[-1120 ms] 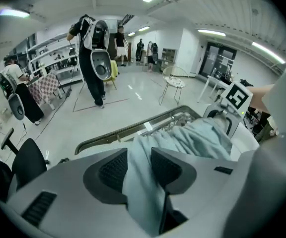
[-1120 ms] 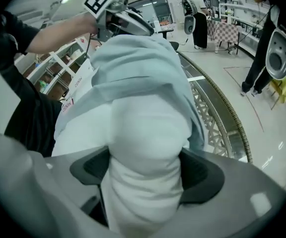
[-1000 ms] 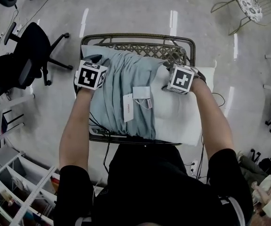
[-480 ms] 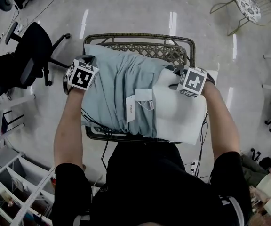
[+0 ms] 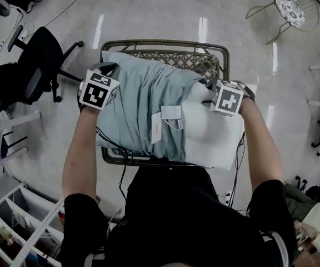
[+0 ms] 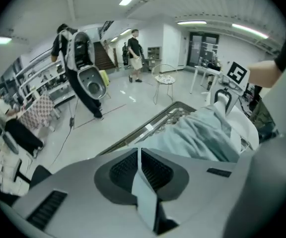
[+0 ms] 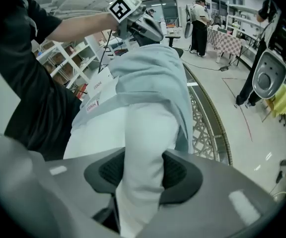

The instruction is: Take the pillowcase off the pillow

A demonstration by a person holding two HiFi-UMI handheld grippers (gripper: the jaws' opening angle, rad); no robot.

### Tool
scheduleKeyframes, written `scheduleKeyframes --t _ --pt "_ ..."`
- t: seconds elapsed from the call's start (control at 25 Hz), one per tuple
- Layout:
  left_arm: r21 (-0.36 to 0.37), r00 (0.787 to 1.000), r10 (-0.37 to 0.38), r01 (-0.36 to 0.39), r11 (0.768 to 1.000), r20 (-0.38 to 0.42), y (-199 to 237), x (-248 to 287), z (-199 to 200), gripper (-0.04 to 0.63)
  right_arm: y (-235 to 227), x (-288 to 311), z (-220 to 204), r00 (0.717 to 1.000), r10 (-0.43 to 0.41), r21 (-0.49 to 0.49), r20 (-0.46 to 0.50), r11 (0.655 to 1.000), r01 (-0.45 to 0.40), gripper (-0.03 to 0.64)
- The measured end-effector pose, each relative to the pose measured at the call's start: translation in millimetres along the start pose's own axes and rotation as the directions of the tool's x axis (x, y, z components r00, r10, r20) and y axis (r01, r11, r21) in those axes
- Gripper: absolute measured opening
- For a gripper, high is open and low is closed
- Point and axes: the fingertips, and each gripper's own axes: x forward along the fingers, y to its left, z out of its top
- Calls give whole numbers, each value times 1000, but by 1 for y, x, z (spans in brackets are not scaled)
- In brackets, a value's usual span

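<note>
A white pillow lies on a woven chair, its left part still inside a pale blue-grey pillowcase. My left gripper is at the pillowcase's far left corner, shut on a thin fold of the fabric, which runs off as the pillowcase. My right gripper holds the bare pillow's far corner. In the right gripper view the pads press a thick roll of white pillow; these jaws have just been closing on it. The pillowcase stretches away toward the left gripper.
The chair has a dark metal frame and a lattice back. White labels hang at the pillowcase's open edge. A black office chair stands to the left, a round wire chair at the far right, shelves near left. People stand in the distance.
Both grippers have closed and lifted, and they have drawn apart: the left went left with the pillowcase, the right went right with the pillow corner. The bunched fabric is pulled smoother.
</note>
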Motion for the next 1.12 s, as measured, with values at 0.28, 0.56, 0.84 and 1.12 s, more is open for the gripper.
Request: scheduleKeyframes --t 0.28,0.56,0.84,1.12 --pt "334 980 -163 192 923 -110 -71 34 34 153 15 -7 1 999 -18 -44 41 999 20 193" --pt "389 952 -179 268 882 -249 -80 43 15 6 22 -13 -2 999 -8 -16 41 1000 9 181" --pt "317 959 -153 225 921 -238 -31 21 -8 6 12 -33 -1 994 -1 -2 106 1000 1 158" --pt "203 986 -125 145 968 -108 -18 7 -13 6 -33 -17 3 986 -136 65 96 989 130 234"
